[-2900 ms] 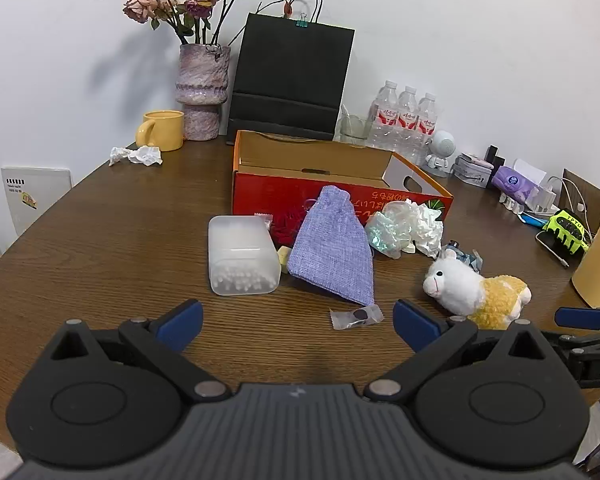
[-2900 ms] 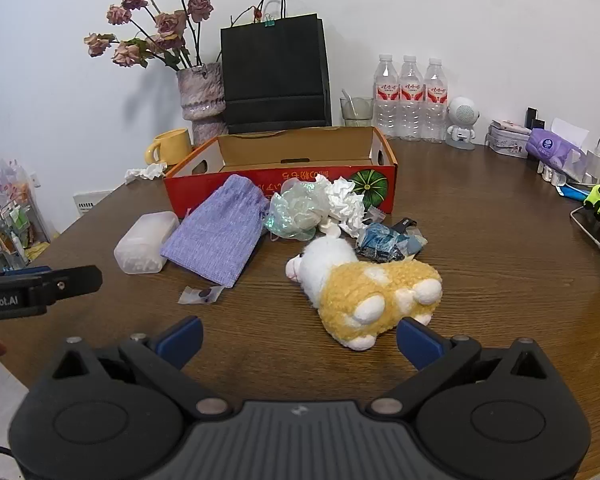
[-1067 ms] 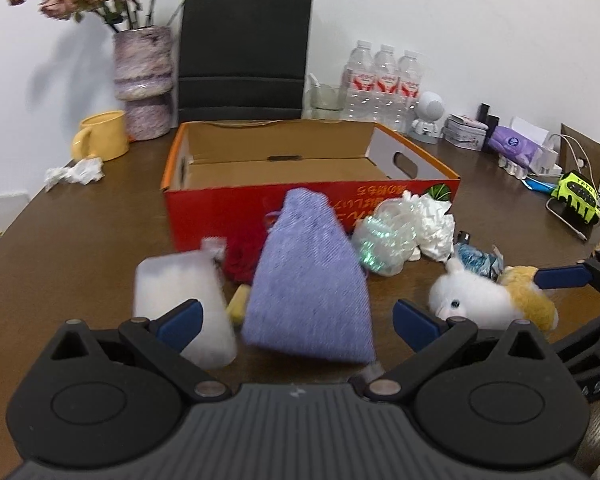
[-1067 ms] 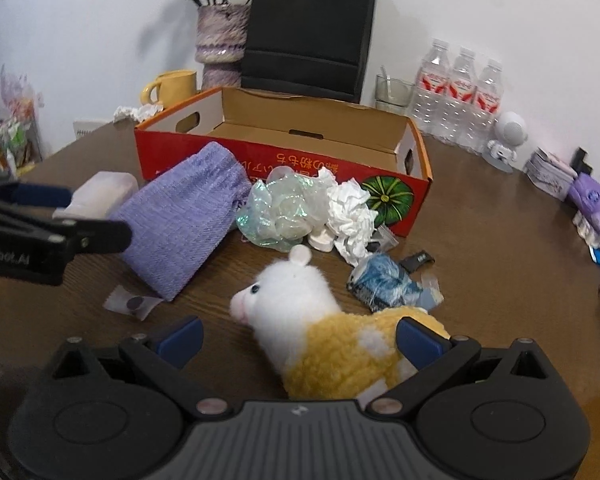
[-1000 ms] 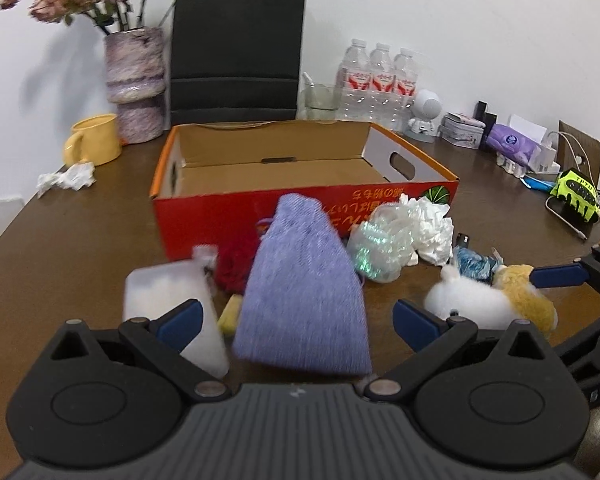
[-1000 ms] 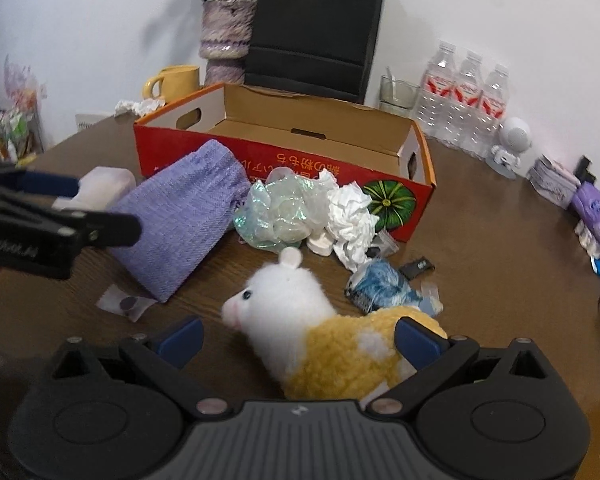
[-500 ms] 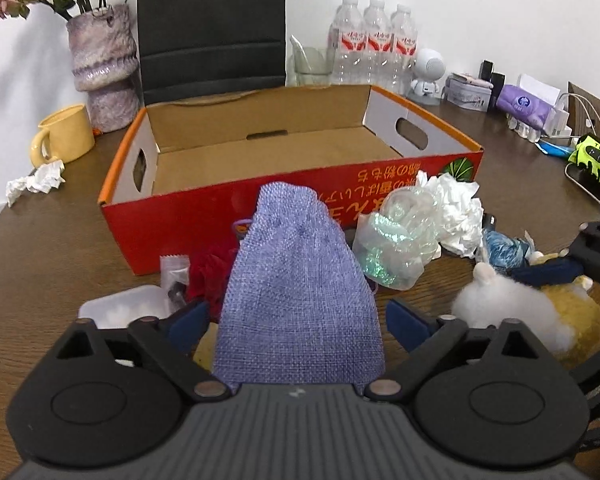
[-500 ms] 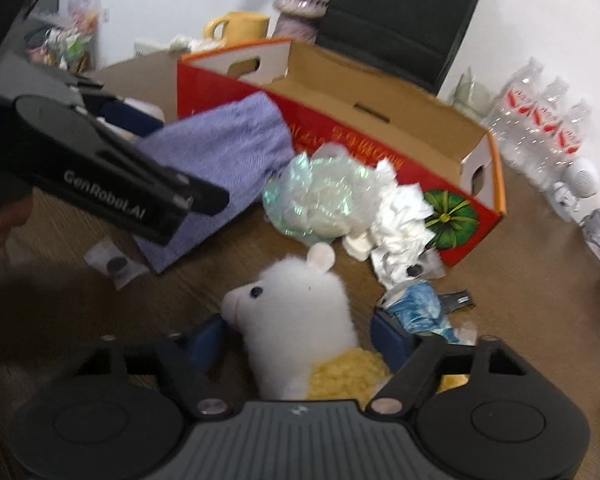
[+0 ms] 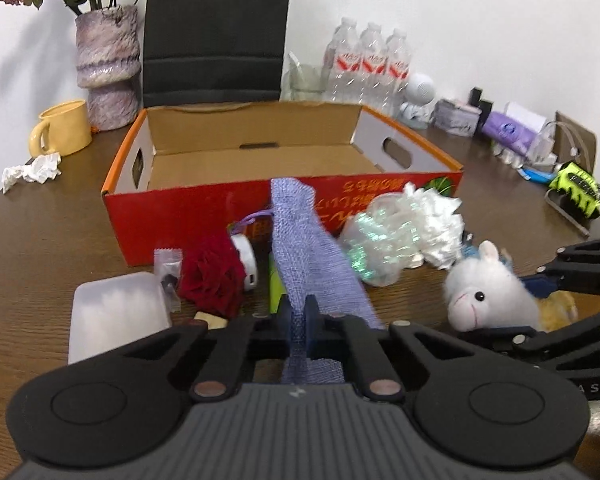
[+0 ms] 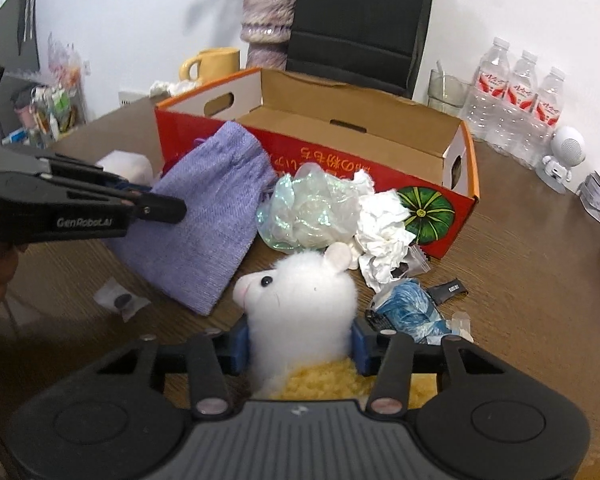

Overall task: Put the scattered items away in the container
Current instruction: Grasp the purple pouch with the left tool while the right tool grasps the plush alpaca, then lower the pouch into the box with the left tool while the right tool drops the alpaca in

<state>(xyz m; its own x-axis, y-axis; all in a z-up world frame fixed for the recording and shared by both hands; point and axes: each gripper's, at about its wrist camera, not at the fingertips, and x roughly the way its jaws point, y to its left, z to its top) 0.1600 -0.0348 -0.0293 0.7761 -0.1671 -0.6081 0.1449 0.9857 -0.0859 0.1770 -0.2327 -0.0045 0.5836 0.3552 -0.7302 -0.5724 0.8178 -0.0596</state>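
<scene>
A red cardboard box [image 9: 204, 208] stands open, with nothing in it, in the middle of the wooden table. In front of it lies a purple cloth pouch [image 9: 308, 248], and my left gripper [image 9: 298, 318] is shut on its near end, bunching the fabric. A white and yellow plush alpaca [image 10: 300, 292] lies to the right. My right gripper [image 10: 300, 344] has its jaws closing on the alpaca's neck, with both blue pads against the fur. Around them lie a red rose [image 9: 212, 280], a translucent plastic case [image 9: 116, 312], iridescent wrap [image 9: 380, 240], crumpled white paper [image 10: 384, 224] and a blue wrapper [image 10: 408, 308].
Behind the box stand a vase [image 9: 106, 68], a yellow mug [image 9: 62, 134], a black paper bag [image 9: 216, 32] and water bottles [image 9: 368, 64]. A crumpled tissue [image 9: 30, 168] lies at the left. Small gadgets and cables [image 9: 572, 188] crowd the right edge.
Both grippers moved in over the items. The left jaws went from wide open to shut on the pouch, pinching it up. The right jaws narrowed around the alpaca's neck.
</scene>
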